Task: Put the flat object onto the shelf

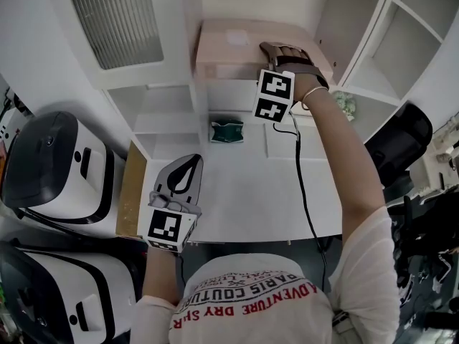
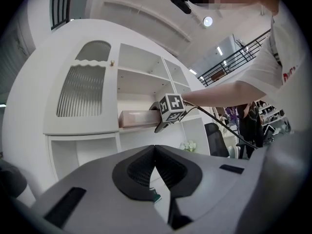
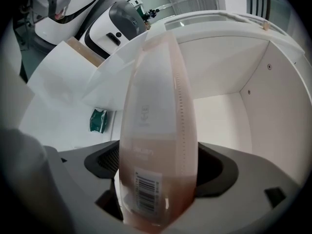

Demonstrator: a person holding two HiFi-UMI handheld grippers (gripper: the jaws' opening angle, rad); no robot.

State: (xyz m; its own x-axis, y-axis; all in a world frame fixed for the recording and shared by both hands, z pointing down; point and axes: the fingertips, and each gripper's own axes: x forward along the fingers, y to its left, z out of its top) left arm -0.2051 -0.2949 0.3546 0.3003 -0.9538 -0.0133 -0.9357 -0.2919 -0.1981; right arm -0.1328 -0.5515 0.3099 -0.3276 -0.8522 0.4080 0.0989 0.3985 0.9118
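1. Nearest the person, the left gripper (image 1: 188, 165) hung low over the front of the white desk (image 1: 244, 199). Its jaws were pressed together with nothing between them. A brown board (image 1: 130, 192) stood just to its left along the desk's side edge. Two white-and-black machines (image 1: 57, 167) crowded the space past that edge.
2. The middle of the desk top was bare, which left wide room there. A black cable (image 1: 304, 192) ran down across its right part from the right gripper toward the person. A black chair (image 1: 401, 142) stood off the desk's right side.
3. Farther back, a green packet (image 1: 226, 131) lay on the desk close to the cabinet's lower cubbies, well apart from both grippers.
4. Above it, the right gripper (image 1: 280, 51) was held out at arm's length at the shelf (image 2: 131, 128). Its jaws stood wide, one on each side of the flat pink box (image 1: 229, 45), flanking it rather than visibly squeezing it.
5. The box lay flat along the shelf. Its barcoded near end sat between those jaws, and the rest of it stretched straight away from the claw.
6. In the right gripper view, one side of the box faced open room, bounded by the compartment's white panels (image 3: 229, 57). On the other side the shelf's edge dropped away to the desk below.
7. Beyond the box's far end, a ribbed door (image 1: 118, 20) closed off the neighbouring section of the cabinet.
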